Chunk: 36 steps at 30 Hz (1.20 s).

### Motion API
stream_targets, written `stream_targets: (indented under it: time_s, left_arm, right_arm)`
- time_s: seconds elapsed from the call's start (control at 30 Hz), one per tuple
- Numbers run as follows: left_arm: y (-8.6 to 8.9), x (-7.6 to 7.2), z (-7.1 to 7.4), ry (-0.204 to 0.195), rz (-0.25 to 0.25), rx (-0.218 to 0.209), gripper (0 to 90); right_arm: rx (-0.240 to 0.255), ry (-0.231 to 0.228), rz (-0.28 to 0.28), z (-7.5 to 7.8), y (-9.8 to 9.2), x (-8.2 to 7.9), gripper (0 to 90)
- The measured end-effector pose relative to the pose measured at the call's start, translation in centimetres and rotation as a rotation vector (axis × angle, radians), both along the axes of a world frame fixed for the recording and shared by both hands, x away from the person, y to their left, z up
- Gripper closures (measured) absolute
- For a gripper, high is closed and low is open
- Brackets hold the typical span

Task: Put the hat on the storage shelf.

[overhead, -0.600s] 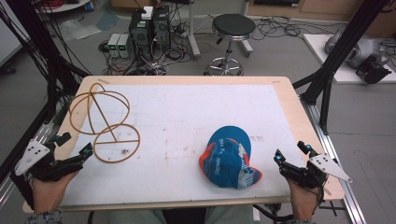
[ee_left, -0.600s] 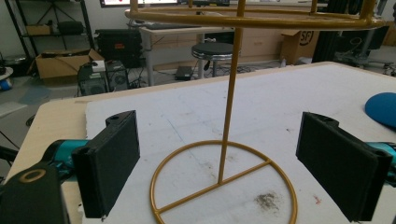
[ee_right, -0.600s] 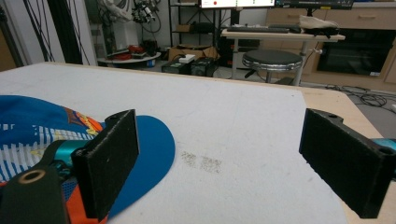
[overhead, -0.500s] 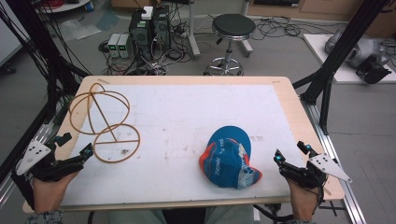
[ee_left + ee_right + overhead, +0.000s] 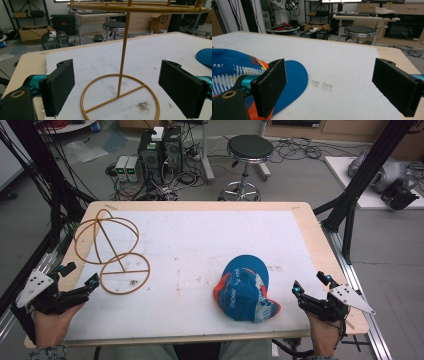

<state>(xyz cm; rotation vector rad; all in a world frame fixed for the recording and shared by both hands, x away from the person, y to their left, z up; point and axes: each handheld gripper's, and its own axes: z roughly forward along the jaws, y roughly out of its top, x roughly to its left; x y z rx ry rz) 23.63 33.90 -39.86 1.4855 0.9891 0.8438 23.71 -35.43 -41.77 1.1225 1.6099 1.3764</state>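
A yellow wire stand [image 5: 112, 249] with a round base and a hooped top stands on the left of the white table top [image 5: 200, 245]. My left gripper [image 5: 79, 276] is open at the table's front left, just short of the stand's base [image 5: 120, 96], with the upright rod [image 5: 123, 55] straight ahead between the jaws. A blue and orange cap [image 5: 243, 288] lies at the front right. My right gripper [image 5: 311, 284] is open to the right of the cap, whose blue brim [image 5: 293, 77] lies beside its left jaw. Nothing is held.
A black stool [image 5: 248, 155], computer boxes [image 5: 155, 147] and cables stand on the floor beyond the table's far edge. Black frame legs [image 5: 350, 205] rise at both sides of the table. Bare white surface stretches between the stand and the cap.
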Motion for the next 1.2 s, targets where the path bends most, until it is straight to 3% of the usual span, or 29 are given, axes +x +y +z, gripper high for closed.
stream_targets:
  time_s: [0.77,1.03,1.07,1.2]
  left_arm:
    - [0.0,0.0,0.0,0.007,-0.001,0.000,13.8]
    - [0.1,0.0,0.0,0.009,0.005,0.002,13.8]
    - [0.1,0.0,-0.1,0.010,0.006,0.001,13.8]
    - [0.2,0.0,-0.1,0.011,0.008,0.002,13.8]
  right_arm:
    - [0.010,-0.008,0.045,0.2,0.4,-0.3,13.4]
    - [-0.006,-0.044,0.145,0.7,2.0,-0.7,13.9]
    - [0.017,-0.056,0.207,0.9,2.6,-0.9,13.9]
    - [0.014,-0.074,0.299,1.4,3.7,-1.1,13.9]
